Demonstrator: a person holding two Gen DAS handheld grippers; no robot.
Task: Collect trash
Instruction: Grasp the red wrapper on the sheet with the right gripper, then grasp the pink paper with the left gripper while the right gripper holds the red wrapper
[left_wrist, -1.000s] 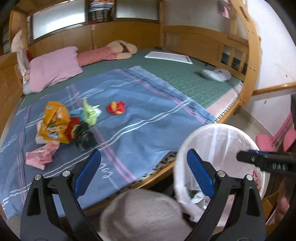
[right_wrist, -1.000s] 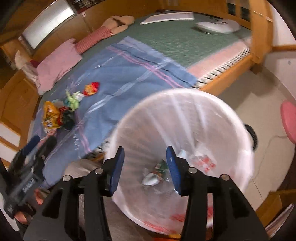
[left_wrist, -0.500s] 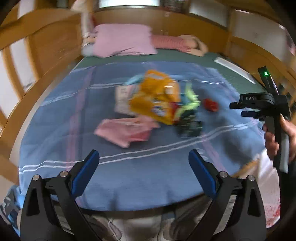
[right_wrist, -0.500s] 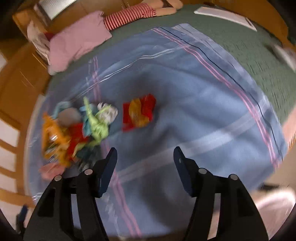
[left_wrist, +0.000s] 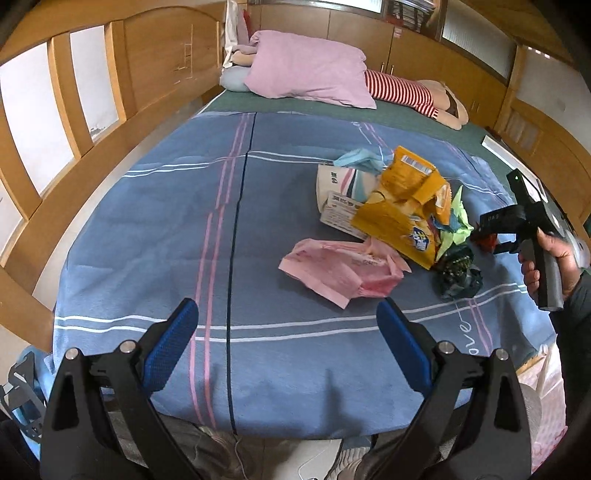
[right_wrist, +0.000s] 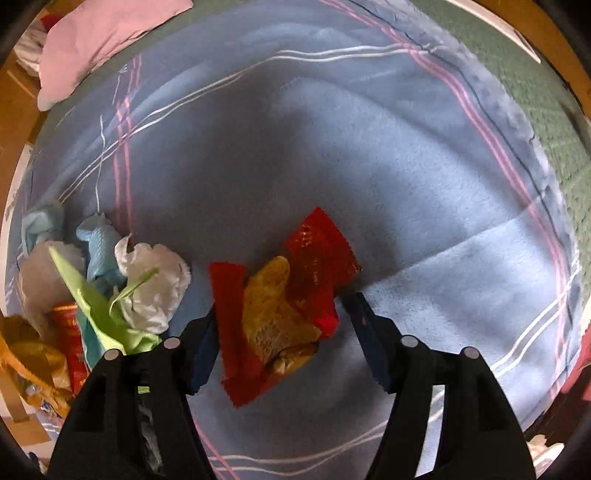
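Observation:
A heap of trash lies on the blue blanket (left_wrist: 184, 221): a pink wrapper (left_wrist: 332, 269), a yellow snack bag (left_wrist: 402, 210), a white box (left_wrist: 340, 199), light green paper (left_wrist: 456, 221) and a dark green wrapper (left_wrist: 458, 273). My left gripper (left_wrist: 286, 314) hovers open and empty near the bed's front edge, short of the pink wrapper. A hand (left_wrist: 550, 258) points my right gripper (right_wrist: 284, 314) steeply down over a red and yellow wrapper (right_wrist: 291, 291). Its jaws are closing, with the wrapper flat between them and not squeezed. White tissue (right_wrist: 151, 284) lies just left of it.
A pink pillow (left_wrist: 310, 74) and a striped doll (left_wrist: 402, 90) lie at the head of the bed. A wooden bed rail (left_wrist: 74, 122) runs along the left. The white-lined bin (left_wrist: 550, 387) shows at the lower right, beside the bed. Legs and shoes are below the front edge.
Both views swung from the bin to the bed. The right gripper came down from over the bin onto the red wrapper and its jaws narrowed. The left gripper moved along the front edge.

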